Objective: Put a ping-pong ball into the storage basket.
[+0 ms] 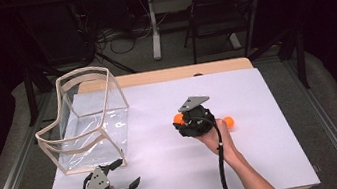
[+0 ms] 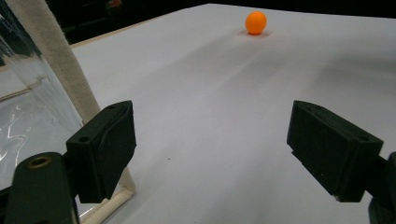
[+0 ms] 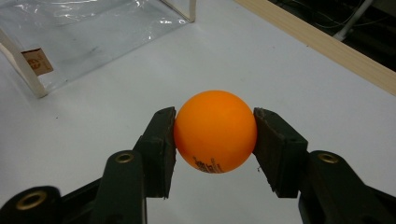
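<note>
Right gripper [image 3: 215, 133] clamped on small orange plastic ball [image 3: 215, 131], pads pressing both sides, ball lifted just above white table sheet [image 3: 93, 126] near table middle. Dark print on ball's underside, too small to read. Second orange ball [image 1: 229, 122] lies on sheet just beside right hand [image 1: 213, 136]. Left gripper [image 1: 127, 174] rests near front edge, jaws wide apart, nothing between them. Clear plastic bag with cream fabric frame [image 1: 90, 119] stands open at left; small brown label [image 3: 37, 61] inside, text illegible.
</note>
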`<state>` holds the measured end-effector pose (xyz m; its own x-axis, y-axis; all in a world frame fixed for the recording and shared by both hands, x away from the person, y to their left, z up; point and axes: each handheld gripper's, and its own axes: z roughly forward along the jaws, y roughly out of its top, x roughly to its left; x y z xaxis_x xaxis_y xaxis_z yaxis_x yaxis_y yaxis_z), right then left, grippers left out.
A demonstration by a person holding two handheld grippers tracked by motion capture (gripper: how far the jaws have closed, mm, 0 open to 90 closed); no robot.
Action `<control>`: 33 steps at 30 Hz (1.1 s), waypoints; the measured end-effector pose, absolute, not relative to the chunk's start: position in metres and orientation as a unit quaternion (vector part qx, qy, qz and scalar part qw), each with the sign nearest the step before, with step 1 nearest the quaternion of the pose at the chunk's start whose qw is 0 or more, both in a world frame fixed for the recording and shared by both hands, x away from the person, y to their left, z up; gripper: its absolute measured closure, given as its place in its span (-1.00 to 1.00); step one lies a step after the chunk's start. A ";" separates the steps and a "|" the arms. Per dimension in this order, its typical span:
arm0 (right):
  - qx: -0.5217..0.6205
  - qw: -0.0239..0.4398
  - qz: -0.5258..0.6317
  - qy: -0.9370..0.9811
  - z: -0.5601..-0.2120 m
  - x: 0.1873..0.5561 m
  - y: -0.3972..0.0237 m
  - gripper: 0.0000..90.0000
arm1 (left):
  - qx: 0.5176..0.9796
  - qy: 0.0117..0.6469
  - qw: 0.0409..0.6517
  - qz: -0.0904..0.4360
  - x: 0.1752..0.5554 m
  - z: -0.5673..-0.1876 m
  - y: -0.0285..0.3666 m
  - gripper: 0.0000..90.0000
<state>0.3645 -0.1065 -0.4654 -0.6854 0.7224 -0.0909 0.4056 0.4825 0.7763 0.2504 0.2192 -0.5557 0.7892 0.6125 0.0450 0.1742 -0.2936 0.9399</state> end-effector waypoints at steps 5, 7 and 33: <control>0.336 0.210 0.380 0.836 -0.460 0.366 -0.107 0.13 | 0.778 0.253 0.538 0.203 0.251 -0.556 0.219 -0.65; 0.335 0.212 0.381 0.835 -0.456 0.367 -0.107 0.13 | 0.778 0.253 0.539 0.203 0.251 -0.556 0.219 -0.65; 0.326 0.214 0.386 0.836 -0.436 0.379 -0.102 0.13 | 0.778 0.252 0.538 0.204 0.250 -0.555 0.221 -0.65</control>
<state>0.3786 -0.1023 -0.4363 -0.6952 0.7108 -0.1067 0.3803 0.4897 0.7846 0.2502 0.2207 -0.5553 0.7894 0.6122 0.0458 0.1731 -0.2935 0.9402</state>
